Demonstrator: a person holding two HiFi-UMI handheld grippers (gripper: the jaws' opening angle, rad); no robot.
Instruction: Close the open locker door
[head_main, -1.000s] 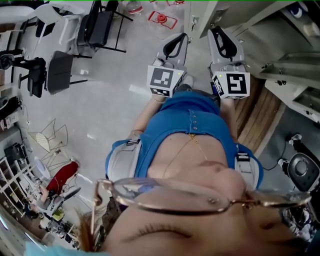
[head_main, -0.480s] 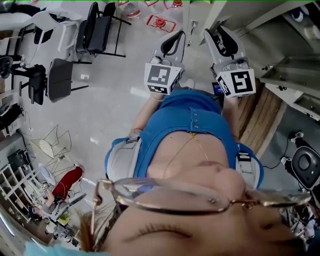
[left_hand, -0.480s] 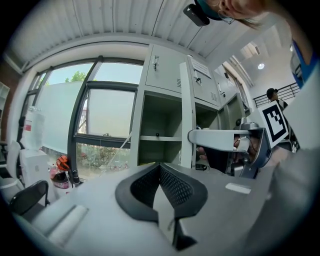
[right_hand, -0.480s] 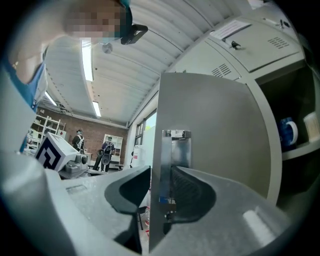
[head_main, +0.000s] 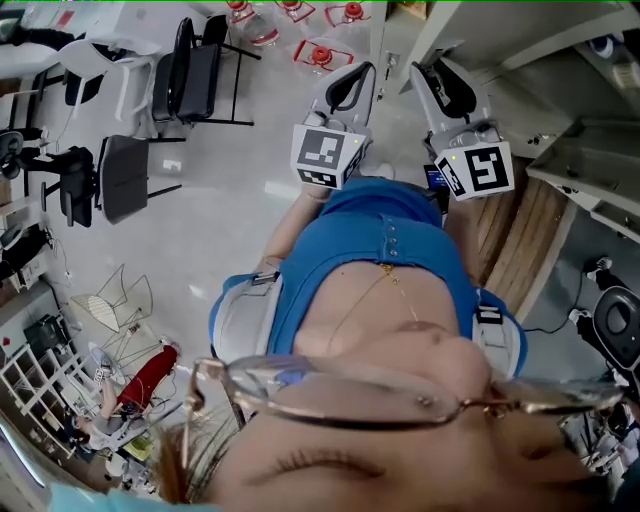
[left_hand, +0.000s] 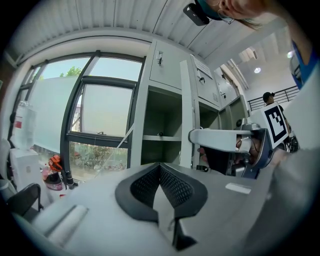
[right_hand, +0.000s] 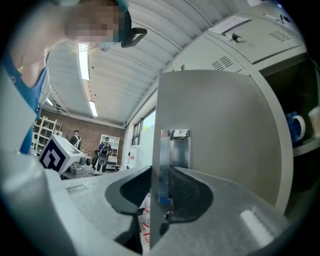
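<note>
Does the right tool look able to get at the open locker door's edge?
Probably yes: the locker door stands edge-on between the open jaws of the right tool, which have just closed slightly; nothing blocks it.

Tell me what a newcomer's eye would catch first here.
The grey locker door fills the right gripper view, its edge between the open jaws of the right gripper, which have just closed slightly. In the left gripper view, open lockers stand beside a big window.

The locker door (right_hand: 215, 130) edge stands between the right claw's (right_hand: 161, 176) jaws, which have just narrowed slightly; the left claw (left_hand: 160, 169) faces open air.
</note>
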